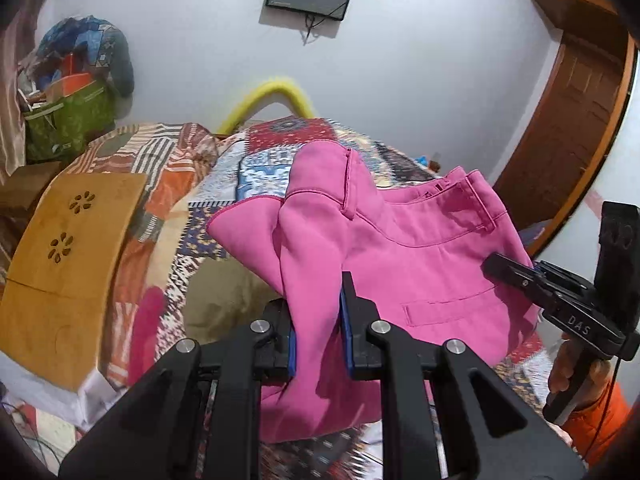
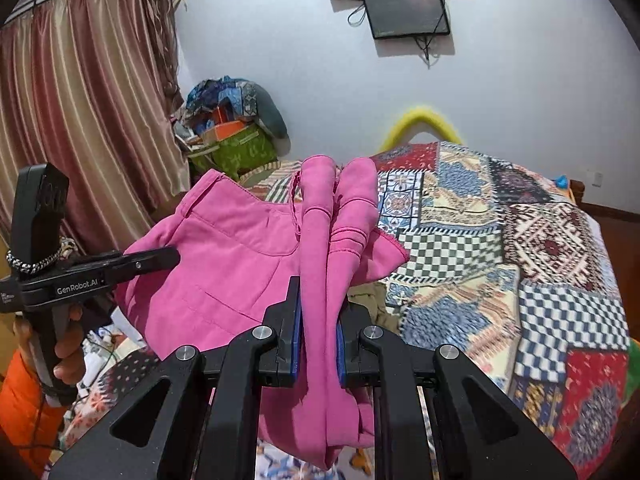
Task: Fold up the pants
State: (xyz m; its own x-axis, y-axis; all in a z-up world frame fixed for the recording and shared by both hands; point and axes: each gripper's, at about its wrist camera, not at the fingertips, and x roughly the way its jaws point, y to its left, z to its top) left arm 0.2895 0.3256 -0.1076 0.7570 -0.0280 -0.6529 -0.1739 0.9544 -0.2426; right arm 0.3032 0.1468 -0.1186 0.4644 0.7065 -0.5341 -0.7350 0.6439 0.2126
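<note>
**Pink pants lifted for the fold**

Pink pants (image 1: 400,248) hang in the air above the quilt (image 2: 520,240), held at two points. We have the left gripper (image 1: 318,320) pinched on a bunched fold of cloth, and the right gripper (image 2: 318,320) pinched on a second bunch; both sets of jaws are nearly pressed together, with fabric between the pads. Between the two grips the waistband and a welt pocket sag above the quilt, and the lower cloth drapes below the grippers.

Step in hand, as we judge it: carrying the garment over the quilt, before any fold is laid down.

Next move calls for:
- keeping both pinches firm, since the bunched cloth could slip;
- drawing the grippers apart to tension the span;
- lowering the pants flat onto the quilt, clear of the wooden board (image 1: 72,248) beside it.
</note>
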